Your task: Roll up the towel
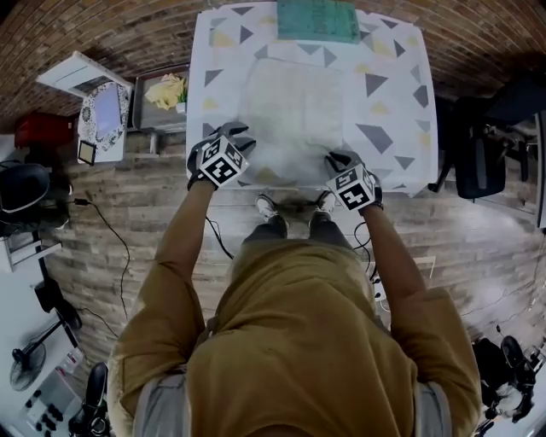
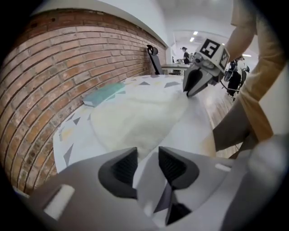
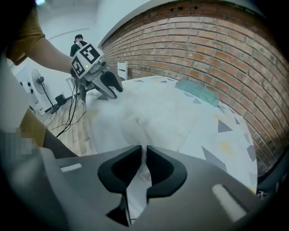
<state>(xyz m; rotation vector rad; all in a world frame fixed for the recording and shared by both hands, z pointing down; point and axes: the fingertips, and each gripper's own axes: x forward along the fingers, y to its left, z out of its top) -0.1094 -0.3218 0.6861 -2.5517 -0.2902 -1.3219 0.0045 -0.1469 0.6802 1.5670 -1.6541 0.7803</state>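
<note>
A cream towel (image 1: 294, 111) lies spread flat on the table (image 1: 397, 102), which has a white cloth with a triangle pattern. My left gripper (image 1: 239, 136) is at the towel's near left corner. In the left gripper view its jaws (image 2: 147, 155) stand a little apart, and the towel's (image 2: 135, 117) corner reaches their tips without being pinched. My right gripper (image 1: 339, 160) is at the near right corner. In the right gripper view it (image 3: 144, 151) is shut on a thin fold of the towel (image 3: 158, 113). Each gripper shows in the other's view: the right gripper (image 2: 192, 90) and the left gripper (image 3: 113, 90).
A folded green cloth (image 1: 317, 21) lies at the table's far edge by the brick wall. A low stand with yellow things (image 1: 166, 90) is left of the table, and a black chair (image 1: 478, 158) is to its right. Cables (image 1: 111, 239) run over the wooden floor.
</note>
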